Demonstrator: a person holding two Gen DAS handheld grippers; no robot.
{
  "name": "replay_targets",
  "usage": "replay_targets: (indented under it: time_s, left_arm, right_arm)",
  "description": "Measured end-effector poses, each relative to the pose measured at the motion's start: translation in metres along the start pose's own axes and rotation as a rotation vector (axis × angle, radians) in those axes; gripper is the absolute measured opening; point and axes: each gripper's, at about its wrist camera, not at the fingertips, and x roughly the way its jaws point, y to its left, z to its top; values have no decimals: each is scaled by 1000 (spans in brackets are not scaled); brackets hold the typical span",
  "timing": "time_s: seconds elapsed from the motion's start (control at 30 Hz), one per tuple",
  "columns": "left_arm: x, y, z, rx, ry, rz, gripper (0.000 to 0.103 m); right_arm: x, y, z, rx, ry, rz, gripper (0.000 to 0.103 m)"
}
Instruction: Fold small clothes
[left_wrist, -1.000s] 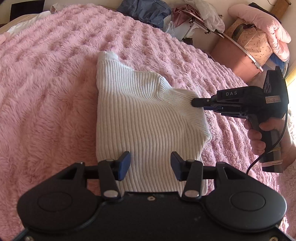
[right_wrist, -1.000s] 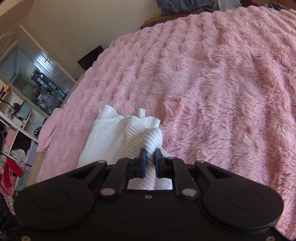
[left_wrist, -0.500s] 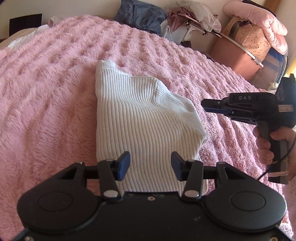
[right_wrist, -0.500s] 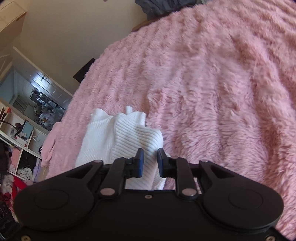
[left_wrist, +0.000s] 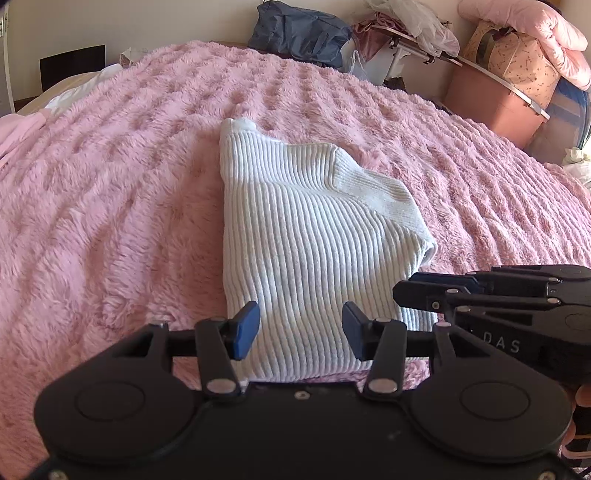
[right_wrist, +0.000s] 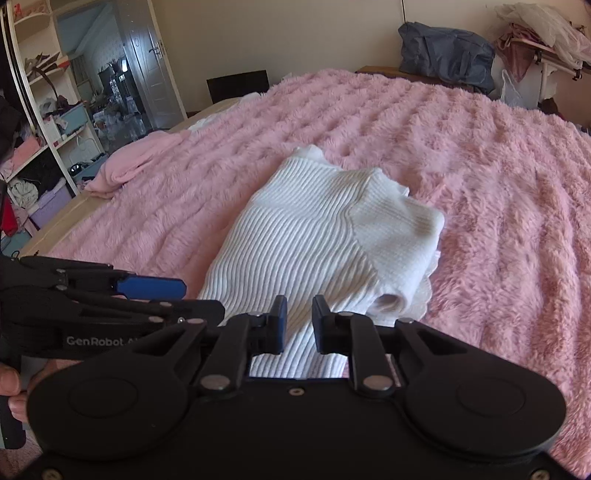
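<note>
Underneath everything, a pink fleece blanket (left_wrist: 110, 206) covers the bed. Lying on it, near its middle, is the white ribbed sweater (left_wrist: 303, 236), folded into a narrow block with one sleeve laid across the top. The left gripper (left_wrist: 300, 330) hovers over the sweater's near edge, jaws apart and empty. The right gripper (right_wrist: 298, 320) hovers beside it, jaws narrowly parted after closing slightly, gripping nothing.
</note>
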Motion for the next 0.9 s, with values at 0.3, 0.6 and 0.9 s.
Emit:
replay_targets:
  time_s: [0.3, 0.6, 0.9]
  left_arm:
    - [26, 6, -10, -14, 51, 36, 51]
    - [-35, -1, -6, -1, 11, 107, 57]
    - [-116, -16, -17, 24, -26, 193, 65]
  right_arm:
    - [27, -19, -20, 124, 69, -56, 14]
    - [-31, 17, -10, 115, -29, -160, 52]
    - [-98, 62, -15, 144, -50, -235, 63]
